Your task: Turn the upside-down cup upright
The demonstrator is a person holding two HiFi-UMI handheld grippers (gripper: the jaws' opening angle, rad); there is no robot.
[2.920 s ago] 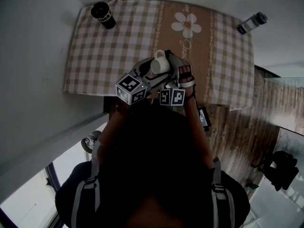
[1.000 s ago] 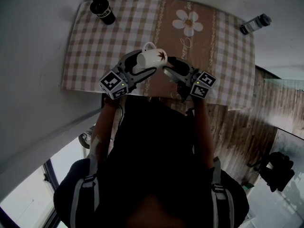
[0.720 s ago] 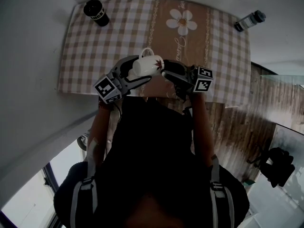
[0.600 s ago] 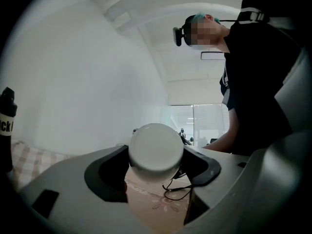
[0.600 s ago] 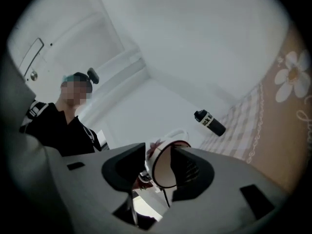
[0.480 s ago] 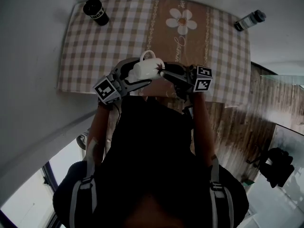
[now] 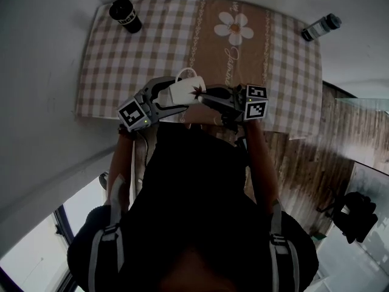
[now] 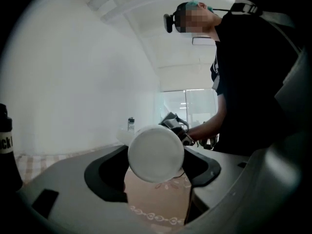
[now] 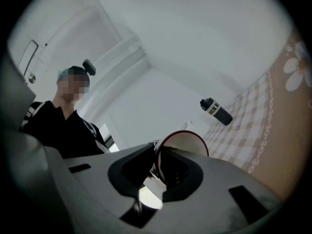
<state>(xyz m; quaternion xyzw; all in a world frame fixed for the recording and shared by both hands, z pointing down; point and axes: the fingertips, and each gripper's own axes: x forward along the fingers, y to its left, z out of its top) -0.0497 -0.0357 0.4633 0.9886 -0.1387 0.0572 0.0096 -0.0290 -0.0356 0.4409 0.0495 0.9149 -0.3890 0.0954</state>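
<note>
Saw one white cup (image 7: 185,91), dark leaf print on its wall, reddish rim, loop handle on the far side, lying sideways in the air above the near edge of the worktop (image 7: 152,47). Clamped at the base in the jaws of the left gripper (image 7: 177,96) and pinched at the rim in the jaws of the right gripper (image 7: 206,96), just then closing in. Counted two bottles at the far corners: black bottle (image 7: 124,16) left, grey bottle (image 7: 321,28) right.
</note>
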